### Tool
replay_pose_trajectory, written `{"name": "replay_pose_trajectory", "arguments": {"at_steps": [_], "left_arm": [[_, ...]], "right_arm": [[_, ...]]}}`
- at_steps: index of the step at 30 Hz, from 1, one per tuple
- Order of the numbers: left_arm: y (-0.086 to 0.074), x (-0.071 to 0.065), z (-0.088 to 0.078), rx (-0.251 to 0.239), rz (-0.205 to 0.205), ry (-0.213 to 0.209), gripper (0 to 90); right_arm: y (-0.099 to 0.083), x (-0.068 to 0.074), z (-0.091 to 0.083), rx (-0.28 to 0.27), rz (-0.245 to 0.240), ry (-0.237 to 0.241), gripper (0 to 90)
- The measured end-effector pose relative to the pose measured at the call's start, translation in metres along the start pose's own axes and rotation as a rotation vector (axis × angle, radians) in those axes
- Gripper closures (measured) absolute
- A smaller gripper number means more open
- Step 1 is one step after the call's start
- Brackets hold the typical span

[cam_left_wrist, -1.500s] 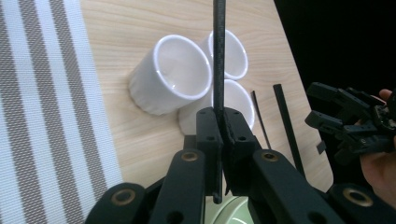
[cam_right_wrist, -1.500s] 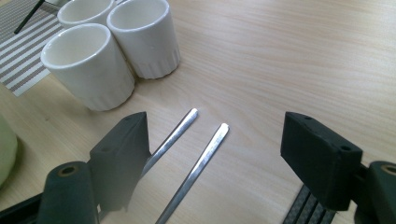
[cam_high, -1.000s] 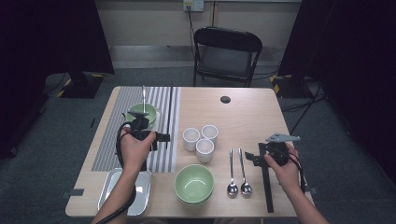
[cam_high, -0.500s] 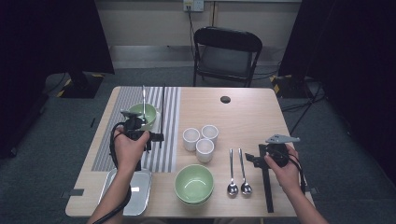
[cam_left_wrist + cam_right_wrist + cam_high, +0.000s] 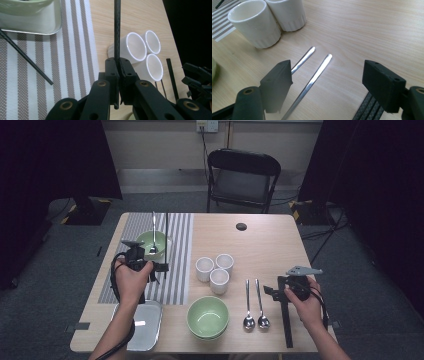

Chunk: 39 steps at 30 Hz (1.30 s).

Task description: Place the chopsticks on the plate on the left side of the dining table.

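My left gripper point(image 5: 159, 266) point(image 5: 118, 65) is shut on the near end of a thin black chopstick point(image 5: 166, 236) point(image 5: 116, 30), over the striped mat point(image 5: 180, 250). A second black chopstick point(image 5: 25, 57) lies on the mat. Just beyond are a green bowl point(image 5: 145, 242) point(image 5: 27, 15) in a shallow tray and a spoon point(image 5: 153, 232) in the bowl. My right gripper point(image 5: 272, 292) point(image 5: 327, 75) stands open above the handles of two spoons point(image 5: 255, 305) point(image 5: 312, 75) at the table's right front. More black chopsticks point(image 5: 286, 322) point(image 5: 367, 110) lie beside it.
Three white cups point(image 5: 214, 270) point(image 5: 264, 20) stand mid-table. A second green bowl point(image 5: 207, 316) sits at the front, a metal tray point(image 5: 145, 322) at the front left. A small black disc point(image 5: 241, 226) lies at the back, with a folding chair point(image 5: 243, 180) beyond the table.
My left hand has shifted a little to the left with the chopstick still in its jaws. The right hand has kept still.
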<state>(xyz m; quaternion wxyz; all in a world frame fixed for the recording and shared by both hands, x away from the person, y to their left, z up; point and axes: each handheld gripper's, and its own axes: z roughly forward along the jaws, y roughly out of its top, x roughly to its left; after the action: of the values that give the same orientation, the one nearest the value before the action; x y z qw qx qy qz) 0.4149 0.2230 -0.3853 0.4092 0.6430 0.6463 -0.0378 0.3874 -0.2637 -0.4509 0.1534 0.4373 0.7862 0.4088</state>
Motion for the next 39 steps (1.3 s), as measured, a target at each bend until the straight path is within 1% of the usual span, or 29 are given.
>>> {"name": "replay_pose_trajectory", "arguments": {"at_steps": [1, 2, 3, 8, 9, 10, 11, 13, 14, 16, 19, 20, 23, 24, 25, 26, 27, 29, 30, 31, 32, 34, 37, 38, 39], "left_arm": [[0.000, 0.002, -0.001, -0.004, -0.009, 0.002, 87.0], [0.000, 0.002, -0.001, -0.004, -0.009, 0.002, 87.0], [0.000, 0.005, -0.003, -0.018, -0.012, 0.015, 87.0], [-0.001, 0.011, -0.007, -0.027, -0.026, 0.018, 87.0], [-0.002, 0.015, -0.009, -0.034, -0.026, 0.036, 87.0], [-0.002, 0.017, -0.010, -0.035, -0.035, 0.029, 87.0], [-0.003, 0.019, -0.010, -0.040, -0.035, 0.037, 87.0], [-0.003, 0.021, -0.011, -0.043, -0.039, 0.040, 87.0], [-0.004, 0.026, -0.011, -0.044, -0.053, 0.048, 87.0], [-0.005, 0.028, -0.012, -0.048, -0.055, 0.053, 87.0], [-0.007, 0.036, -0.014, -0.054, -0.075, 0.060, 87.0], [-0.007, 0.036, -0.014, -0.054, -0.075, 0.060, 87.0], [-0.008, 0.043, -0.017, -0.061, -0.082, 0.076, 87.0], [-0.008, 0.043, -0.017, -0.061, -0.082, 0.076, 87.0], [-0.009, 0.046, -0.017, -0.068, -0.094, 0.082, 87.0], [-0.009, 0.046, -0.017, -0.068, -0.094, 0.082, 87.0], [-0.009, 0.051, -0.018, -0.069, -0.097, 0.091, 87.0], [-0.010, 0.052, -0.019, -0.072, -0.103, 0.092, 87.0], [-0.010, 0.054, -0.019, -0.073, -0.103, 0.099, 87.0], [-0.011, 0.058, -0.020, -0.075, -0.110, 0.099, 87.0], [-0.011, 0.058, -0.020, -0.075, -0.110, 0.099, 87.0], [-0.012, 0.062, -0.020, -0.075, -0.126, 0.110, 87.0], [-0.013, 0.065, -0.020, -0.075, -0.131, 0.112, 87.0], [-0.013, 0.066, -0.020, -0.079, -0.137, 0.116, 87.0], [-0.014, 0.068, -0.020, -0.074, -0.142, 0.117, 87.0]], "right_arm": [[-0.001, 0.000, 0.000, 0.002, 0.004, -0.001, 23.0], [-0.001, 0.000, 0.000, 0.002, 0.004, -0.001, 23.0], [-0.001, -0.001, -0.001, 0.001, 0.004, -0.001, 23.0], [-0.001, -0.002, -0.002, -0.007, 0.006, -0.003, 23.1], [-0.001, -0.003, -0.002, -0.006, 0.005, -0.002, 23.2], [-0.002, -0.003, -0.002, -0.007, 0.005, -0.004, 23.2], [-0.002, -0.003, -0.002, -0.007, 0.007, -0.002, 23.2], [-0.002, -0.002, -0.002, -0.007, 0.010, -0.005, 23.2], [-0.002, -0.002, -0.002, -0.004, 0.011, -0.004, 23.1], [-0.003, -0.002, -0.002, -0.004, 0.006, -0.004, 23.2], [-0.003, -0.002, -0.001, -0.003, 0.005, -0.006, 23.2], [-0.003, -0.003, -0.001, -0.003, 0.003, -0.006, 23.2], [-0.003, -0.002, -0.001, -0.006, 0.004, -0.006, 23.2], [-0.004, -0.002, -0.001, -0.006, 0.003, -0.006, 23.2], [-0.004, -0.002, -0.001, -0.008, 0.003, -0.007, 23.2], [-0.004, -0.002, -0.001, -0.008, 0.003, -0.007, 23.2], [-0.004, -0.003, -0.001, -0.008, 0.001, -0.007, 23.2], [-0.004, -0.003, -0.001, -0.007, 0.000, -0.007, 23.2], [-0.004, -0.003, -0.001, -0.007, 0.004, -0.006, 23.2], [-0.004, -0.004, -0.001, -0.008, 0.007, -0.009, 23.2], [-0.004, -0.004, -0.001, -0.008, 0.007, -0.009, 23.2], [-0.005, -0.005, -0.001, -0.004, 0.007, -0.015, 23.2], [-0.006, -0.006, -0.001, -0.005, 0.009, -0.013, 23.2], [-0.007, -0.007, -0.001, -0.007, 0.011, -0.015, 23.2], [-0.007, -0.007, -0.002, -0.007, 0.013, -0.017, 23.2]]}}
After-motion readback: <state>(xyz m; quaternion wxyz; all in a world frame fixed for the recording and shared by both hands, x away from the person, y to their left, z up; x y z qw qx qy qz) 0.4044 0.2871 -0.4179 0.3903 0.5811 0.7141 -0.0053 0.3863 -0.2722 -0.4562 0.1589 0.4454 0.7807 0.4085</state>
